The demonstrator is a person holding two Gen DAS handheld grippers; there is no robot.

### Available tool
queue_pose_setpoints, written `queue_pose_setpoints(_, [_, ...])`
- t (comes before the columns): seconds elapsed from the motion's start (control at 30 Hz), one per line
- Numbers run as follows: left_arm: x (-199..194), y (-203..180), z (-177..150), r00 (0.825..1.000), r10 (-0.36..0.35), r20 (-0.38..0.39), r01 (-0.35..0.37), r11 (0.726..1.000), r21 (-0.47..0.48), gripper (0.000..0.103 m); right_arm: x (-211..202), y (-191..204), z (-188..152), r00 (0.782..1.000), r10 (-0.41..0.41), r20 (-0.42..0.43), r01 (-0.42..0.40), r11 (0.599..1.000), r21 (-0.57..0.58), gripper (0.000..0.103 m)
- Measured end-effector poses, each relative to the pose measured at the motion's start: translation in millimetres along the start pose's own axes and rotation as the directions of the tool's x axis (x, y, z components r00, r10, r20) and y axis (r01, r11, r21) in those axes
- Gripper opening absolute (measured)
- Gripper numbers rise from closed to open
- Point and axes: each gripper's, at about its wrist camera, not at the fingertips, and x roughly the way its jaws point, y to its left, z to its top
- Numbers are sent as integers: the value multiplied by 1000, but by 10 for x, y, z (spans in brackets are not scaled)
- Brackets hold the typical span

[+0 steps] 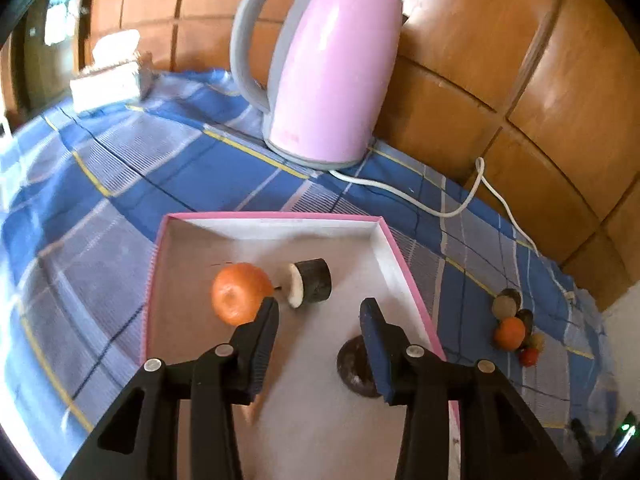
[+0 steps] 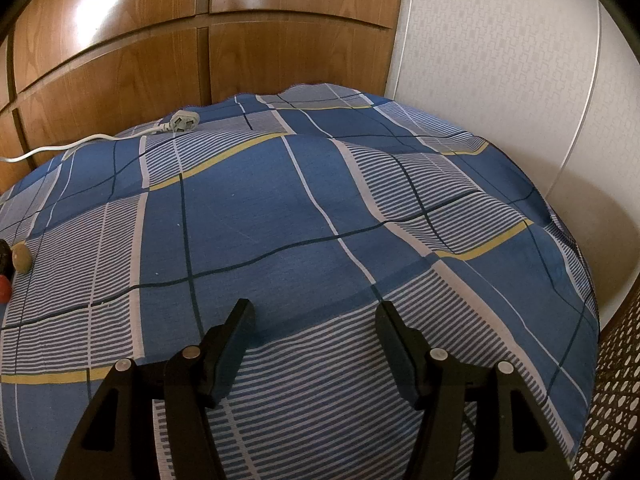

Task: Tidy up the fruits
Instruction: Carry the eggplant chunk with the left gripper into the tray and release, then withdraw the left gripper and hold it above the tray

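In the left wrist view a pink-rimmed white box [image 1: 394, 246] lies on the blue checked cloth. Inside it are an orange [image 1: 238, 294], a dark cut piece with a pale face [image 1: 310, 282] and a dark round fruit [image 1: 354, 368] partly hidden behind the right finger. My left gripper [image 1: 320, 308] is open and empty above the box, its left fingertip close to the orange. A small pile of fruit [image 1: 514, 328] with an orange, dark pieces and a red one lies on the cloth to the right of the box. My right gripper [image 2: 314, 312] is open and empty above bare cloth.
A pink kettle [image 1: 332, 68] stands behind the box, its white cord [image 1: 452, 208] trailing right to a plug [image 2: 184, 122]. A white box [image 1: 110, 78] sits far left. Wooden panels back the table. Fruit [image 2: 20, 258] shows at the right wrist view's left edge.
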Motion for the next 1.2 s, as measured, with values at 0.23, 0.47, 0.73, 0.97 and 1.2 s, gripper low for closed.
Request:
queue_pose_setpoints(0.23, [-349,88,-326,994,101,38,-99,994,-53,59,-1,1,-1,1000,0,0,0,1000,0,64])
queue_pose_setpoints(0.47, [-552,195,-630,989,142,45,-139,988,-70,63,-2,1,-2,1000,0,0,0,1000,0,64])
queue_pose_setpoints(0.73, [-676,262,-830,986,159,50,-155,984,-83,66,-2,2,-2,1000,0,0,0,1000,0,64])
queue_pose_setpoints(0.97, [-733,288,-939,986,160,57,-155,985,-81,69,-3,2,-5,1000,0,0,0,1000,0,64])
queue_pose_setpoints(1.2, [-752,335,-1002,985,161,55,-155,982,-103,73,-3,2,-5,1000,-1,0,1,1000,-1,64])
